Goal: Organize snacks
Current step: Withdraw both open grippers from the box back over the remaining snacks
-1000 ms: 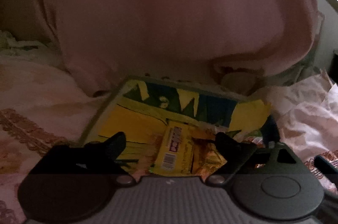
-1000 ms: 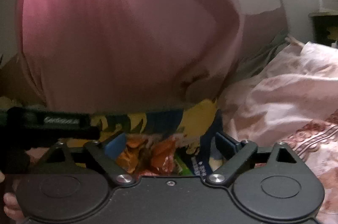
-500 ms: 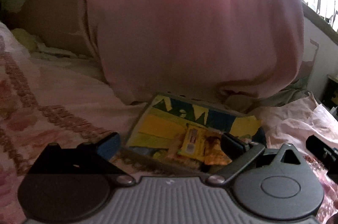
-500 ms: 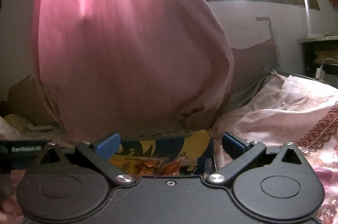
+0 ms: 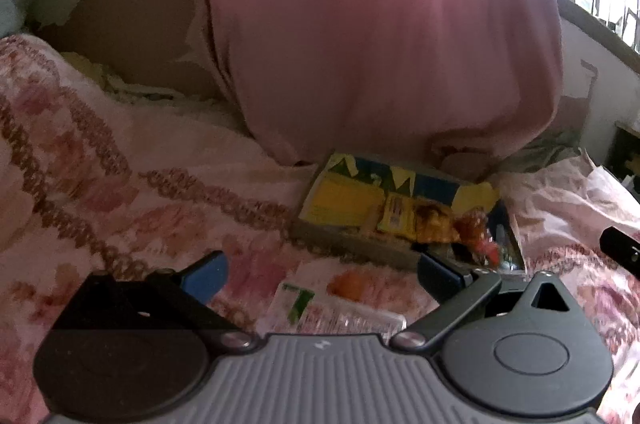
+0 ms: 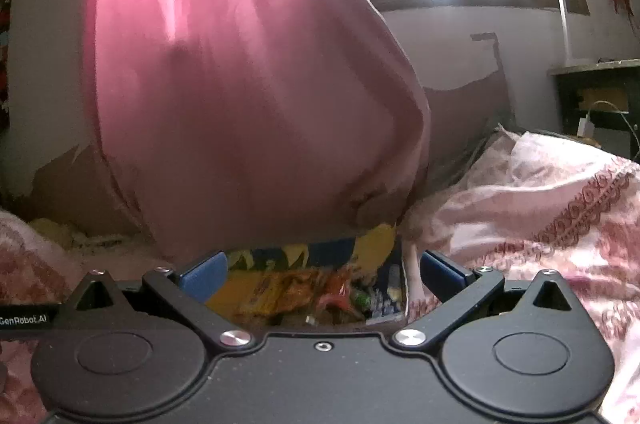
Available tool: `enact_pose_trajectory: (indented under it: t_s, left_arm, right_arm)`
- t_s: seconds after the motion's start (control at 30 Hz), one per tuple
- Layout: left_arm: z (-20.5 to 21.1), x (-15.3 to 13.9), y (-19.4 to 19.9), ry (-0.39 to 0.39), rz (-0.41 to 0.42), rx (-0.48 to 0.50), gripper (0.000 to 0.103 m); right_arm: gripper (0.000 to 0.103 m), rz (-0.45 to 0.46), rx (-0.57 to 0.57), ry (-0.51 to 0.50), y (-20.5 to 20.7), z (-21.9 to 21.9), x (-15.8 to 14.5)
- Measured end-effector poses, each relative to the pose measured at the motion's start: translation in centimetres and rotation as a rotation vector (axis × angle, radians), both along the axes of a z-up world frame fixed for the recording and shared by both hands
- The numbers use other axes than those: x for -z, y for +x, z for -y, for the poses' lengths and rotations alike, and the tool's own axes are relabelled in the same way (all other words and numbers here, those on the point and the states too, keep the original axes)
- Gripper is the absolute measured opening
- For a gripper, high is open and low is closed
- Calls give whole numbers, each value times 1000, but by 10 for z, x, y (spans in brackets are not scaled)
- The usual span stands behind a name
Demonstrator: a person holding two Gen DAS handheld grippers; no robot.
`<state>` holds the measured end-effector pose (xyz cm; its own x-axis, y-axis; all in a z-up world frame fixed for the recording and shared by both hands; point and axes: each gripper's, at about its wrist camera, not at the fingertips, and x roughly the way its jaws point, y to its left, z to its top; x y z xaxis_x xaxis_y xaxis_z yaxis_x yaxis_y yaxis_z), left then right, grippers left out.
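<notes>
A shallow yellow, green and blue box (image 5: 352, 198) lies on the pink bedspread and holds several snack packets, among them a yellow bar (image 5: 394, 218) and orange wrappers (image 5: 440, 224). My left gripper (image 5: 320, 274) is open and empty, hanging over a clear packet with a green mark and an orange snack (image 5: 332, 300) that lies in front of the box. My right gripper (image 6: 322, 274) is also open and empty; the same box (image 6: 368, 238) with its snacks (image 6: 304, 290) shows beyond its blue fingers.
A big pink curtain or cloth bundle (image 5: 380, 36) hangs right behind the box. The flowered bedspread (image 5: 120, 192) spreads to the left, and a rumpled blanket (image 6: 540, 196) piles up on the right. A dark desk (image 6: 596, 104) stands by the window at far right.
Both grippers have drawn back and up from the box. The box now looks smaller and farther away. The clear packet on the bedspread has come into the left wrist view.
</notes>
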<state>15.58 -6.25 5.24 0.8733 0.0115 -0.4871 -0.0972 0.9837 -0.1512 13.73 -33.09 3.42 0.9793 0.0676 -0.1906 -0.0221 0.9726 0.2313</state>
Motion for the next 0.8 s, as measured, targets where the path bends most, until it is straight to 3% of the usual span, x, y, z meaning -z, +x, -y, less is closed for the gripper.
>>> enact_pose_trajectory:
  t_s: [0.47, 0.8]
  left_arm:
    - [-25, 39, -49, 17, -72, 14, 102]
    - [-40, 66, -59, 42, -140, -8, 102]
  right_arm:
    - [102, -116, -82, -80, -56, -38, 34]
    - [102, -175, -160, -178, -66, -75, 53]
